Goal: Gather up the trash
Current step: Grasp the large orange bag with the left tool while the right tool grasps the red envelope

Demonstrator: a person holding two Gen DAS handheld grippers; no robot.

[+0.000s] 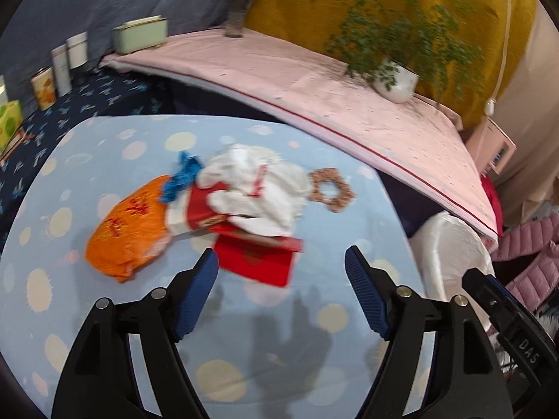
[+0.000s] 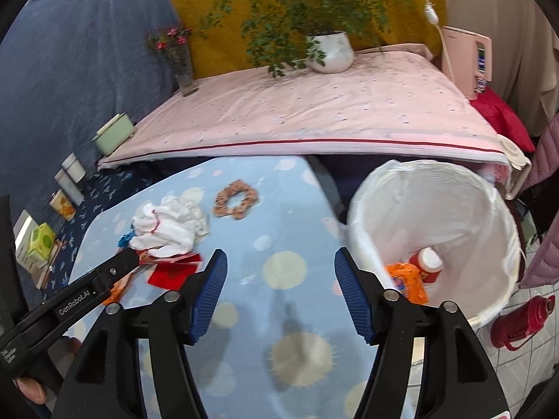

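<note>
Low table (image 2: 279, 209) covered in pale blue cloth with cream and pink dots. Behind it, a raised surface under a pink quilt (image 2: 314, 111) with a red stripe along its edge, bearing a white pot of trailing green plant (image 2: 330, 50) and a glass vase of pink flowers (image 2: 183, 73). Back wall hung with mustard-yellow fabric (image 2: 209, 10); left wall draped in grey-blue cloth (image 2: 87, 52). Along the left, a dark blue patterned cloth (image 1: 87, 101) held tins, boxes and a mint-green container (image 1: 139, 35). Pale tiled floor (image 2: 517, 366) at right, with a red flask (image 2: 520, 321) standing on it.
</note>
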